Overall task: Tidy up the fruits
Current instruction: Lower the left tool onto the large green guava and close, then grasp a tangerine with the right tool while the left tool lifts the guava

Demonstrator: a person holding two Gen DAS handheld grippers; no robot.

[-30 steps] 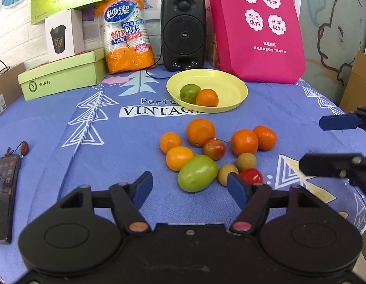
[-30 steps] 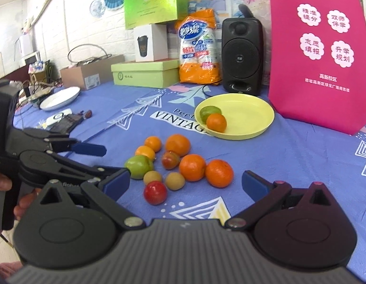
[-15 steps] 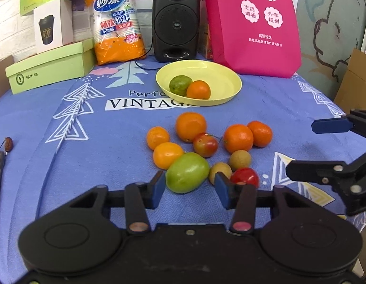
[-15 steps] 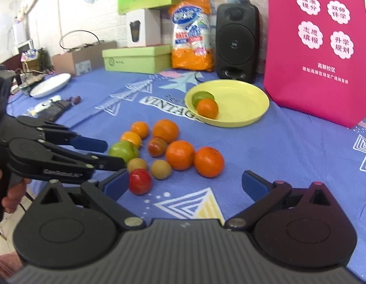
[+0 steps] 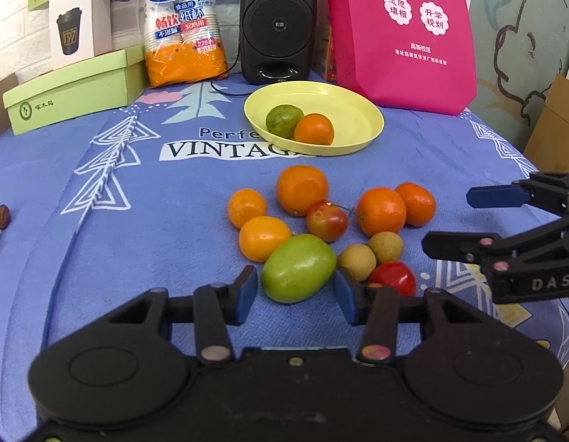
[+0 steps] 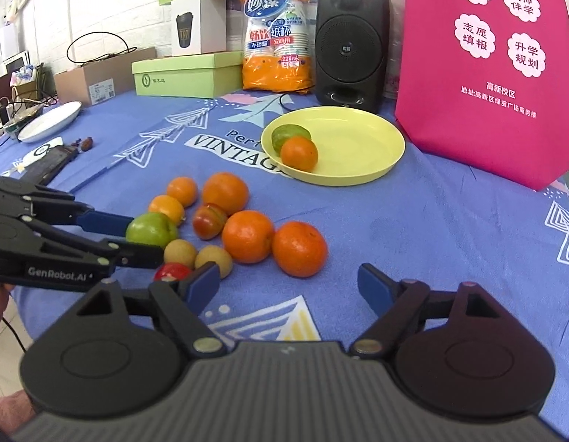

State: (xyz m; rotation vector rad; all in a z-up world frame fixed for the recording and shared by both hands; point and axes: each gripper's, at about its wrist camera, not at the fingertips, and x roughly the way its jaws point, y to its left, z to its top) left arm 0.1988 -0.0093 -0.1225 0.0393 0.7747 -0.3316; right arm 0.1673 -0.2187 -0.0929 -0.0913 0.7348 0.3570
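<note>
A pile of loose fruit lies on the blue cloth: several oranges (image 5: 302,189), a red-green apple (image 5: 326,220), two brown longans (image 5: 385,246), a red tomato (image 5: 392,277) and a large green fruit (image 5: 298,267). My left gripper (image 5: 294,294) is open, its blue pads on either side of the green fruit, close but apart from it. The green fruit also shows in the right wrist view (image 6: 152,229). My right gripper (image 6: 289,288) is open and empty, just short of the nearest orange (image 6: 299,249). The yellow plate (image 5: 358,118) holds a green fruit (image 5: 284,120) and an orange (image 5: 314,129).
A black speaker (image 5: 277,22), a pink bag (image 5: 402,33), an orange pack of paper cups (image 5: 181,25) and a green box (image 5: 74,92) stand along the back. A white plate (image 6: 49,121) and a phone (image 6: 49,162) lie at the left.
My left gripper has moved forward to the green fruit and its fingers have narrowed around it. My right gripper has moved forward towards the oranges.
</note>
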